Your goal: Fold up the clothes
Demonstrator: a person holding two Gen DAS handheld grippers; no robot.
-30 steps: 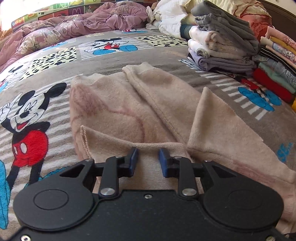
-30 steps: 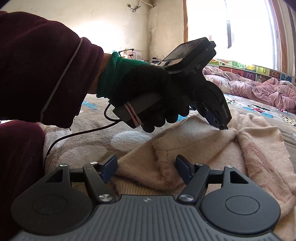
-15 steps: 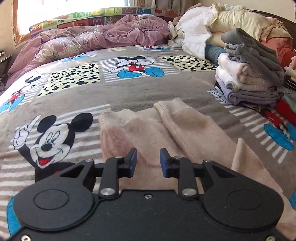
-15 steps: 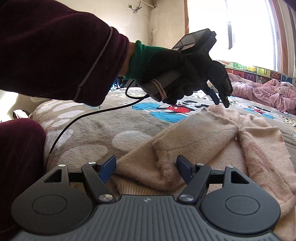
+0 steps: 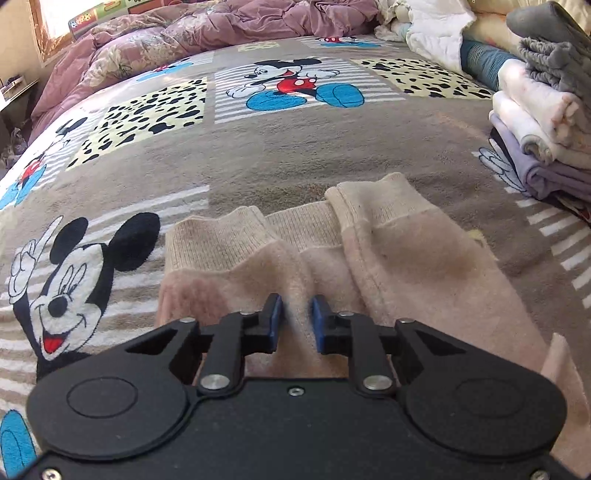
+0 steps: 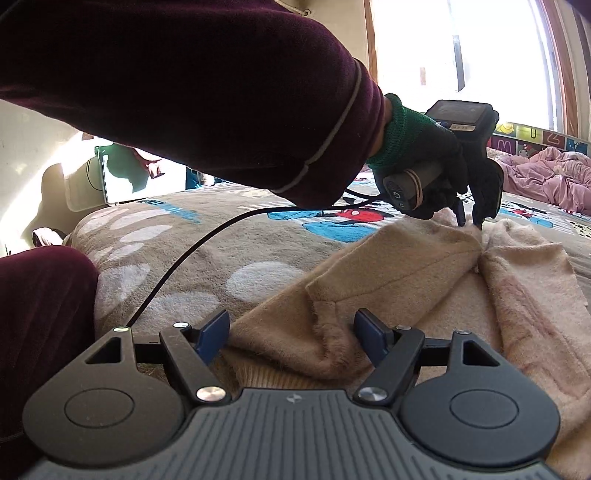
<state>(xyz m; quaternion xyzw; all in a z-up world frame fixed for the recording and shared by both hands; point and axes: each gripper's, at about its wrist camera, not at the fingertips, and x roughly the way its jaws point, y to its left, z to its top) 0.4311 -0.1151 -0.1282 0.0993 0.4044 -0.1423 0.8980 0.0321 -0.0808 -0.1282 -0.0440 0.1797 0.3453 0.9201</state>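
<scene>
Left wrist view: left tool (image 5: 295,319) sat low centre of frame, blue pads (image 5: 275,321) narrowed around a raised ridge of the beige fleece garment (image 5: 399,266). Looked like it was pinching that fold, but pad contact wasn't clear, so can't tell if it was clamped. Garment lay on the cartoon-mouse blanket (image 5: 258,155) covering the bed, filling lower centre to lower right, ribbed cuffs (image 5: 221,236) pointing up-frame. Stack of folded clothes (image 5: 543,122) at right edge, apart from the garment. Rumpled mauve duvet (image 5: 207,33) across the top.

Right wrist view: right tool (image 6: 291,338) at bottom centre, blue pads (image 6: 212,338) spread wide, released, straddling a folded edge of the garment (image 6: 406,280) without gripping it. Garment ran from bottom centre to the right edge. Left tool (image 6: 469,219) showed at upper right, tips down on a peak of the fabric, held by a black-gloved hand (image 6: 424,173) with a green cuff. Dark red sleeve (image 6: 184,92) filled the upper left. Black cable (image 6: 207,254) ran from the handle down to lower left. Bright window (image 6: 461,55) at top right.
</scene>
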